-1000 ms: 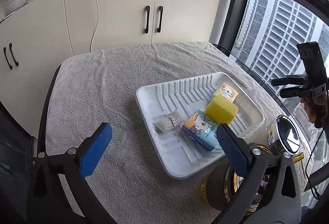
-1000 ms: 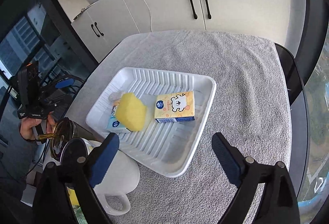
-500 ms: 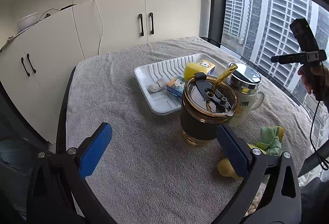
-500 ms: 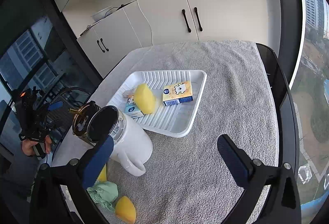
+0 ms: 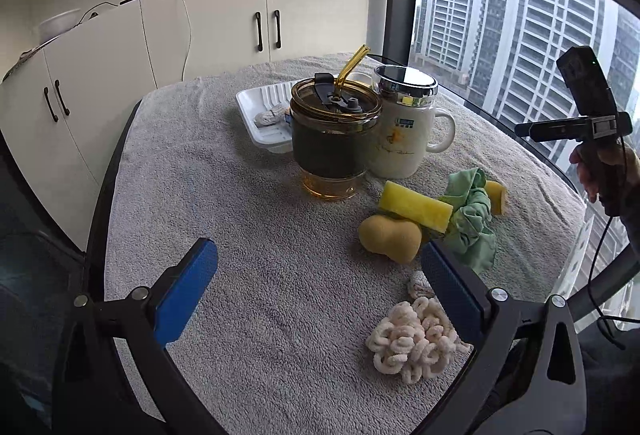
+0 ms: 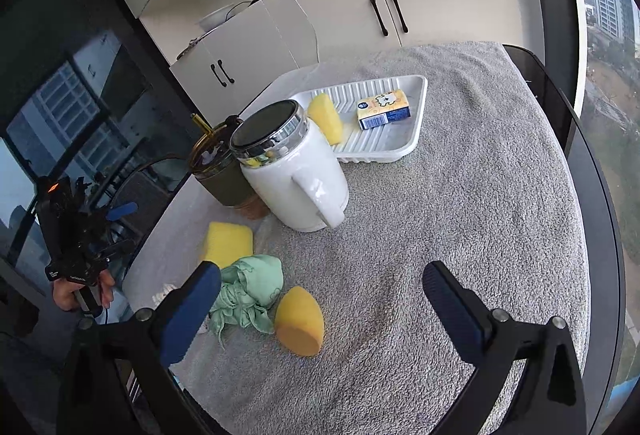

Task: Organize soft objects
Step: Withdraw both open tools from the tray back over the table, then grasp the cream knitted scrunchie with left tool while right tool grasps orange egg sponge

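Note:
On the grey towel lie a yellow rectangular sponge (image 5: 416, 205), an orange-yellow rounded sponge (image 5: 390, 237), a crumpled green cloth (image 5: 472, 219), another small yellow sponge (image 5: 496, 191) and a cream looped cloth (image 5: 412, 339). The white tray (image 5: 264, 133) at the back holds a grey knit piece (image 5: 270, 114); the right wrist view shows a yellow sponge (image 6: 325, 117) and a tissue pack (image 6: 384, 109) in the tray (image 6: 416, 131). My left gripper (image 5: 316, 289) is open above the near towel, empty. My right gripper (image 6: 320, 309) is open, empty, over the egg-shaped sponge (image 6: 298, 321) and green cloth (image 6: 250, 293).
An amber tumbler with a straw (image 5: 334, 139) and a white lidded mug (image 5: 402, 127) stand between the loose soft things and the tray. White cabinets (image 5: 224, 31) stand behind the table. A window is at the right edge.
Both grippers have pulled back from the tray toward the near side of the table. The tumbler, mug and loose soft objects have come into view. Both stay open.

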Motion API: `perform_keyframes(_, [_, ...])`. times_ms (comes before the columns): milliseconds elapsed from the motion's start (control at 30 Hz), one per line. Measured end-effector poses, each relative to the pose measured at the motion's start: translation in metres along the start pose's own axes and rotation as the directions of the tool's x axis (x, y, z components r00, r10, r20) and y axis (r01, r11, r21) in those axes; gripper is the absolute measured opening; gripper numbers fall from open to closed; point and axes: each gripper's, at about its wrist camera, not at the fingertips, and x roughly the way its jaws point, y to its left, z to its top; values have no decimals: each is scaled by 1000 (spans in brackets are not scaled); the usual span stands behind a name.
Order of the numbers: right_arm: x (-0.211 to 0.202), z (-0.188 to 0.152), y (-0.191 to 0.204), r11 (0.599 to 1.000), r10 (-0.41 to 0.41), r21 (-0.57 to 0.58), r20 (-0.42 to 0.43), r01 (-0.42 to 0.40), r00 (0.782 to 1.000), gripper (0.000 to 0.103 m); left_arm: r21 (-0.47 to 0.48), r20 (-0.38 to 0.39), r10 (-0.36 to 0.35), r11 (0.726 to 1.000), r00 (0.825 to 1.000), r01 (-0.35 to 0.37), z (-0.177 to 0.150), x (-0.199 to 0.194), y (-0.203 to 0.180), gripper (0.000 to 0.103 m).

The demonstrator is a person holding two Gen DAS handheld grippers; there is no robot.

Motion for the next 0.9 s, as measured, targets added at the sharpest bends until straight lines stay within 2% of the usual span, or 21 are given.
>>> perform_keyframes(133, [4,-24,9,1000,-25,8,11,25,1000,103,-1,-14,-15,1000,1000,15,-20,-4,-16,103])
perform_keyframes(400, [18,-60,35,988,-138,-67,19,139,990,103,-10,-51,-43,999,998,43,-50,-1,-48,103])
perform_keyframes(700, [28,-63,56,974,-175,-144,13,175,984,103,-15,-73,-77,997,994,77,-55,16,-67,103])
perform_keyframes(900, [37,-64,57,969,-196,-157,-6,193,980,103,-14,-80,-56,998,995,55,-53,26,-72,103])
